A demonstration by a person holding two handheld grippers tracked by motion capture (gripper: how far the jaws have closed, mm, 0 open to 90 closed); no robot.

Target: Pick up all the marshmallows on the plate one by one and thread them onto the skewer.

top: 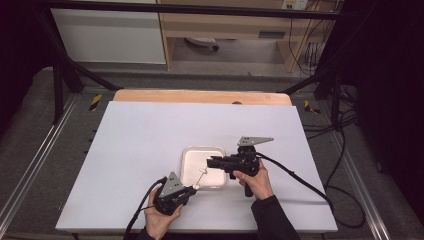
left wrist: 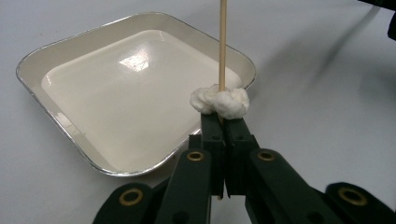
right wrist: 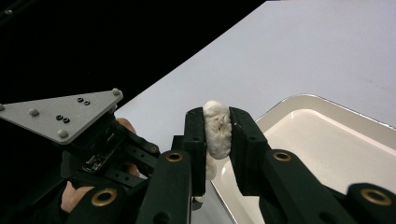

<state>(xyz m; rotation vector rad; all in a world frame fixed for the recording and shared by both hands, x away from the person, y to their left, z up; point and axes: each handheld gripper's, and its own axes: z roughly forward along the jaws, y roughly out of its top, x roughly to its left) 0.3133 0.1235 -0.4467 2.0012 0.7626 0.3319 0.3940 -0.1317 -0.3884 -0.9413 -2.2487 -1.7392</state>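
In the high view, nearest the person's edge of the table [top: 125,150], the left hand [top: 159,219] holds the left gripper [top: 192,189] low, just off the near left corner of a shallow white tray [top: 189,167]. Its jaws are pressed together on the lower end of a thin wooden stick [left wrist: 222,42]. In the left gripper view the stick rises straight up from between the jaws, and a white doughy lump [left wrist: 220,101] sits threaded on it right at the jaw tips. The lump hangs above the table just outside the tray's near corner.

A little farther in, the right hand [top: 256,181] grips the right gripper [top: 210,162], which lies level and points left over the tray's right side. In the right gripper view its jaws pinch a white, soft, oblong piece [right wrist: 217,128] of the same stuff, upright between the pads, with a bit bulging out below them. The tray's rim is just beyond it on the right, and the left gripper with its grey plate is on the left.

The tray's glossy floor is bare. Past it the white tabletop runs to a wooden strip [top: 200,96] along the far edge
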